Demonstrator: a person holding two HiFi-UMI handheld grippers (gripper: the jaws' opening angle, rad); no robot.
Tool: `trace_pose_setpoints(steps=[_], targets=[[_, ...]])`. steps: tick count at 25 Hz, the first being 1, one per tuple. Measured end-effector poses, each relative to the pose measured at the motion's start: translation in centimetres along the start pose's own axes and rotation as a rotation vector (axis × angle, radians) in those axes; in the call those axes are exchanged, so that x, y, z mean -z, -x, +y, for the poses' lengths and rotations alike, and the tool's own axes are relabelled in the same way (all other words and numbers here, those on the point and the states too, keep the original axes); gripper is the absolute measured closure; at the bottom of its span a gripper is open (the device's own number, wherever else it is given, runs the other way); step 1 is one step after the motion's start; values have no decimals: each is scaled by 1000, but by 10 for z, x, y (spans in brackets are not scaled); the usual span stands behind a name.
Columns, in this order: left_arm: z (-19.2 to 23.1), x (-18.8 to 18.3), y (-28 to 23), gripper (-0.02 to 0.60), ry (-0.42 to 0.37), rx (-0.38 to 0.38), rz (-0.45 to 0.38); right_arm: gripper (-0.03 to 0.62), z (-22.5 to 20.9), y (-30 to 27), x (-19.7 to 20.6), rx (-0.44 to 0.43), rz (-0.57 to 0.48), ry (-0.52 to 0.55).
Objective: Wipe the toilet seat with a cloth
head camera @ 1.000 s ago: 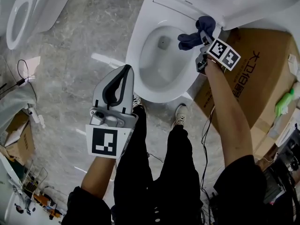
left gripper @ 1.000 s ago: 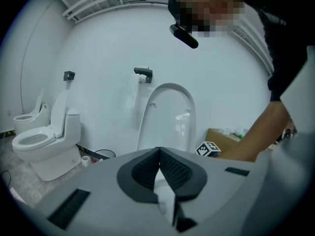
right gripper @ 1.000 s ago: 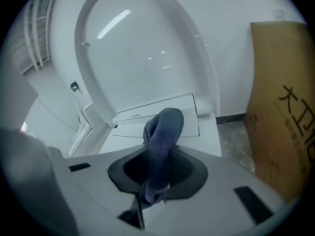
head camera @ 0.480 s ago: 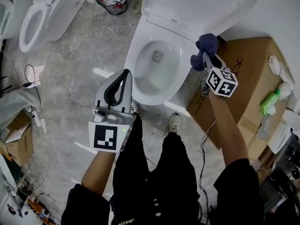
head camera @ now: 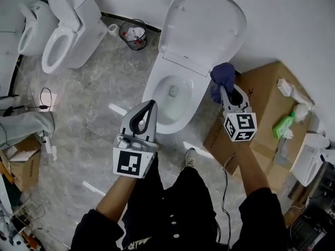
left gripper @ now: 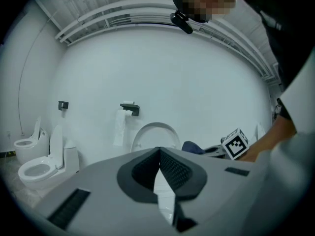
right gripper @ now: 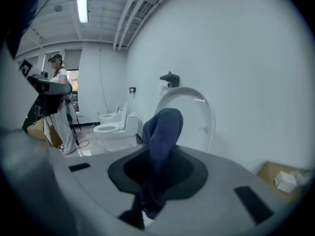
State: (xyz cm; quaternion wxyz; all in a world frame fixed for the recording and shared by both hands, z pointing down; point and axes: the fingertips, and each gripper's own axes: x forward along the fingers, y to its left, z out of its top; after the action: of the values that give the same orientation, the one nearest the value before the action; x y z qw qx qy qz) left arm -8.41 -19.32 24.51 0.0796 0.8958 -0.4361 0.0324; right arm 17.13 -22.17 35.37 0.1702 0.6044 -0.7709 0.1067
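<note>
A white toilet stands with its lid [head camera: 205, 24] raised and its seat [head camera: 152, 86] down around the bowl. My right gripper [head camera: 225, 94] hovers at the seat's right rear corner, over the gap between toilet and cardboard box. It is shut on a dark blue cloth [head camera: 222, 76], which bunches above the jaws. In the right gripper view the cloth [right gripper: 164, 131] hangs down between the jaws of the right gripper [right gripper: 158, 154], in front of the lid [right gripper: 192, 113]. My left gripper [head camera: 151, 105] is shut and holds nothing, over the seat's front left rim. In its own view the left gripper [left gripper: 159, 149] has its jaws meeting.
A cardboard box [head camera: 268, 88] sits right of the toilet with a green bottle [head camera: 285, 124] on it. Two more toilets [head camera: 64, 45] stand at far left, a waste bin [head camera: 133, 34] beside the near one. Cables and another box [head camera: 20, 163] lie on the floor at left. A person [right gripper: 57, 98] stands far off.
The head view has pulled up and back, showing the whole toilet. My right gripper with the cloth has come off the seat's right rear rim and moved slightly right. The left gripper stays shut.
</note>
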Motion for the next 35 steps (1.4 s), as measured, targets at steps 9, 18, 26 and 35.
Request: trace_pose_setpoints(steps=[9, 18, 26, 35], targets=[[-20, -83, 33, 571, -28, -18, -72, 522, 34, 80, -120, -87, -202, 39], [-35, -140, 59, 571, -61, -26, -144, 522, 44, 150, -182, -78, -311, 82], [-42, -191, 84, 571, -71, -50, -236, 522, 30, 205, -214, -11, -401, 48], [-47, -212, 105, 571, -93, -40, -265, 522, 19, 246, -232, 56, -475, 2]])
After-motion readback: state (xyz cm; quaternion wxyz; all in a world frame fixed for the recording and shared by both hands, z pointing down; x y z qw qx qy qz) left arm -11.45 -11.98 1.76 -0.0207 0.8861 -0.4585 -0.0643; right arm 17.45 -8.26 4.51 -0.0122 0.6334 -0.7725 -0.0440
